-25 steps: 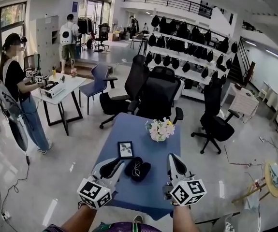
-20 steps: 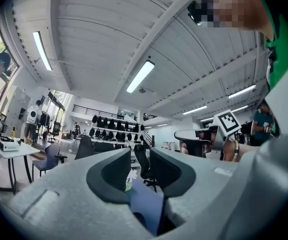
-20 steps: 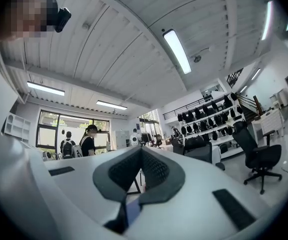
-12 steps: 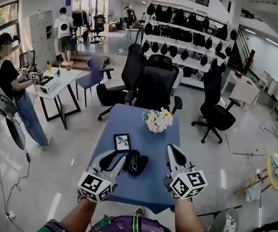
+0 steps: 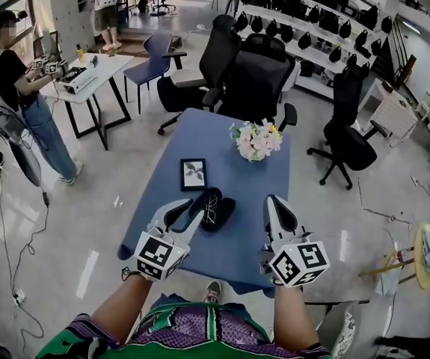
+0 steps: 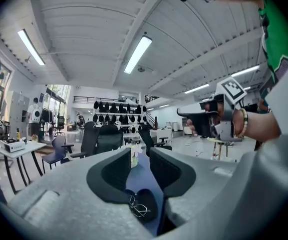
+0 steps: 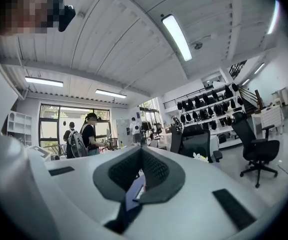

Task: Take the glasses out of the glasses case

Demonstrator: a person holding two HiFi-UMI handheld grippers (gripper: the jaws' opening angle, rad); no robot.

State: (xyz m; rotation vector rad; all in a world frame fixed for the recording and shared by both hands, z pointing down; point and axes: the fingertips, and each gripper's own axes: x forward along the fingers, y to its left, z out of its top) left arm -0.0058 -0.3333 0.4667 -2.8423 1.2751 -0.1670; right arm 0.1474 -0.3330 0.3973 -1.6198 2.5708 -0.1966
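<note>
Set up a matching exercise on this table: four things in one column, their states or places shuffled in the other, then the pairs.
Things:
1. glasses case
2. picture frame
3. flowers
4. right gripper

States:
A. jaws together, nothing between them
B. lying flat on the blue table, beyond the case
C. open, with the glasses lying in it
D. standing toward the table's far end

Pairs: 1-C, 2-B, 3-D, 4-A.
</note>
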